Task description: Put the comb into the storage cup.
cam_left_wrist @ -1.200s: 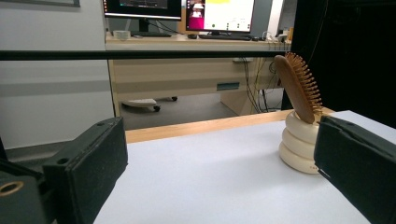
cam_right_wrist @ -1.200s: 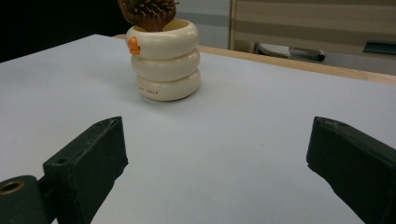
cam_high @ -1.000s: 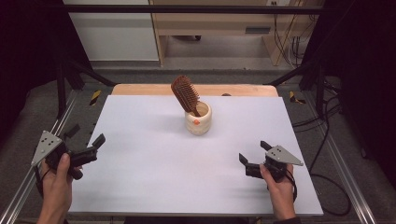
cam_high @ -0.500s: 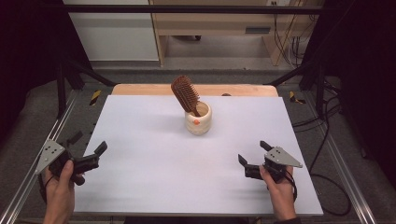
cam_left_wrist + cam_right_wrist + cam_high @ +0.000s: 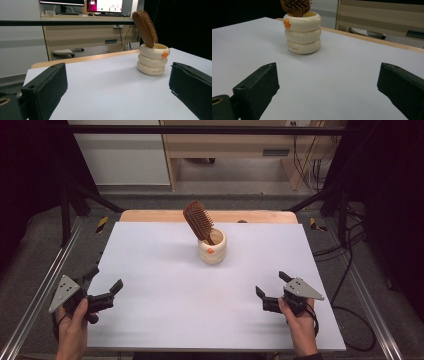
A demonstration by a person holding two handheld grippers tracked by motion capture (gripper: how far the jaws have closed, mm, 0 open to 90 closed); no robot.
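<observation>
White table (image 5: 165,270) held a cream cup (image 5: 212,247) w/ wooden hairbrush (image 5: 198,221) leaning inside; left gripper (image 5: 102,291) & right gripper (image 5: 271,285) both spread wide, empty.

Brown wooden hairbrush (image 5: 197,221), bristle head up, leaning upper left, handle down in cream ribbed cup (image 5: 212,250); upright, frame centre.

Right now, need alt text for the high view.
A wooden hairbrush stands tilted, handle down, in a cream ringed cup near the far middle of a white table. Two hand-held grippers, left gripper and right gripper, rest open at the near corners.
</observation>
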